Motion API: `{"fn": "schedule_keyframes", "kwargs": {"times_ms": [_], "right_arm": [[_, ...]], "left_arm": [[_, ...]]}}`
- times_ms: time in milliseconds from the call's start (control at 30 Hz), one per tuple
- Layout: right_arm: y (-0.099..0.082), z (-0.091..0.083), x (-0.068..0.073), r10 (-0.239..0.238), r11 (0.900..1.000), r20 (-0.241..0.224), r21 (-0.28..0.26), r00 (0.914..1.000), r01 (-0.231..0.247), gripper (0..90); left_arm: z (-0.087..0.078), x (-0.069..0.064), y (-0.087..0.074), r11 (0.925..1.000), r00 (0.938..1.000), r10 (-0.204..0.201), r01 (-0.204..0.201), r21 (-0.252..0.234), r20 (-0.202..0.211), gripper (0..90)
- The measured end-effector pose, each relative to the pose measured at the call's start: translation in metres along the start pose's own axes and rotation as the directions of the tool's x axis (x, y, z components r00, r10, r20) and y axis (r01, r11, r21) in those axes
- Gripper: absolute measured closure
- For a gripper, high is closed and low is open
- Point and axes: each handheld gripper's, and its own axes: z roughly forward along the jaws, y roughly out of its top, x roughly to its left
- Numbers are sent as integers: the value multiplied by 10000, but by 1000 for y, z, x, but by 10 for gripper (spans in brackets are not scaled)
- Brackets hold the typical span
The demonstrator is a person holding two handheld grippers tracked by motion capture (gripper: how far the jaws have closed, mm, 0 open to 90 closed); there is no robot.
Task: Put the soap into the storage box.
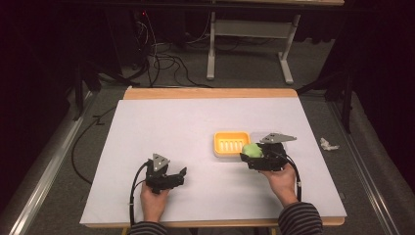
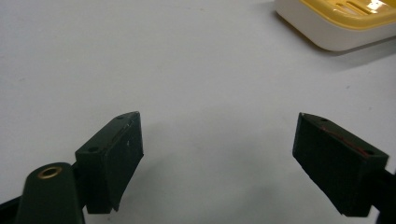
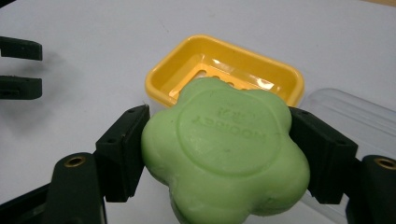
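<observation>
Right of centre frame: right gripper [image 3: 219, 154] clamps green soap [image 3: 224, 154] just short of the yellow dish [image 3: 224, 51]. Risk: rounded lobes slip from the pads; soap lands on the rim. Left gripper [image 2: 219, 154] open, idle, lower left.

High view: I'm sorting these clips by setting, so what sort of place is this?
Probably a lab or recording workspace, not a home. A white-topped table stands on grey carpet among dark curtains, loose cables trail across the floor behind it, and a person works two handheld grippers, the right gripper clamping a green soap by a yellow soap dish.
</observation>
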Motion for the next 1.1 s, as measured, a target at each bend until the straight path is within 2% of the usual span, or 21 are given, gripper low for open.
{"fn": "schedule_keyframes", "kwargs": {"times_ms": [67,200,333,500,833,867,1100], "right_arm": [[4,2,0,-99,9999,-55,-56,9999,98,273],[13,4,0,-205,9997,-238,-138,9995,202,273],[22,10,1,-208,9998,-335,-78,9992,205,273],[30,21,-1,-477,9989,-325,31,9983,478,273],[33,28,-5,-485,9985,-418,246,9979,496,273],[33,31,-6,-538,9984,-423,160,9977,545,273],[34,50,-5,-569,9973,-536,427,9969,592,273]], "left_arm": [[-2,-1,0,9997,10000,-48,50,-259,80,163],[-2,1,1,9993,9999,-162,163,-327,37,164],[-2,1,2,9995,9998,-197,197,-245,12,167],[-2,1,2,9995,9998,-183,183,-245,-11,167],[-1,2,2,9994,9997,-236,234,-251,-93,168],[-1,2,2,9994,9996,-248,245,-251,-106,167],[-1,1,2,9993,9996,-243,240,-274,-121,169]]}}
